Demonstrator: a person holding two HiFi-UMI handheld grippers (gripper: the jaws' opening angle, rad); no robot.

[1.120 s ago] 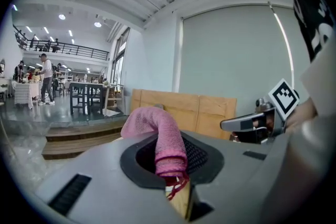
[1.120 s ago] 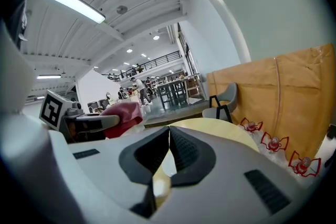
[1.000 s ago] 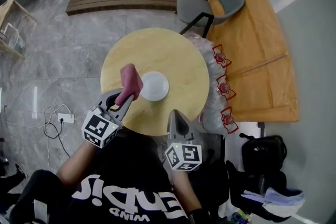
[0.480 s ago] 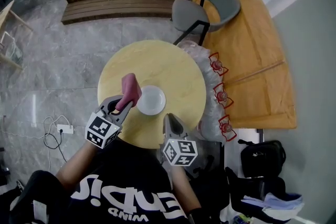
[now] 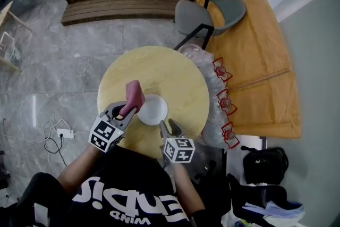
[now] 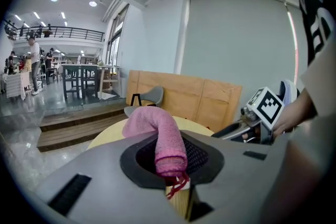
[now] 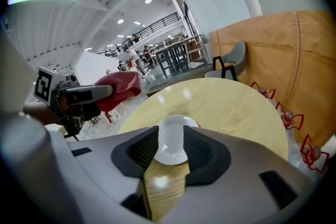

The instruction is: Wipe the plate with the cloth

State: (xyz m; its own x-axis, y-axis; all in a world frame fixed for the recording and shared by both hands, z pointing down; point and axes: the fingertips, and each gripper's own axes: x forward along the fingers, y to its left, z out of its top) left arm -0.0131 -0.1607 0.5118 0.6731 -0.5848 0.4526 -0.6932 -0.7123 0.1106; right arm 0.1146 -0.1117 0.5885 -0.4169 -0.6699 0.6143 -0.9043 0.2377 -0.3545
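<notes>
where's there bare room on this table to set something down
Bare: the far half of the table, from the plate to the rim by the grey chair, and the strip right of the plate. Crowded: the near edge, with plate, left gripper holding the cloth, and right gripper, jaws opening at the plate, not gripping it.

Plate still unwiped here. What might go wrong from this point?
1. The right hand-held gripper has its jaws opening at the near rim of the plate, with the pads not pressing on it. A misjudged close might push the plate across the table or tip it.
2. The left hand-held gripper pinches the cloth by one end only, so wiping pressure may pull it free.
</notes>
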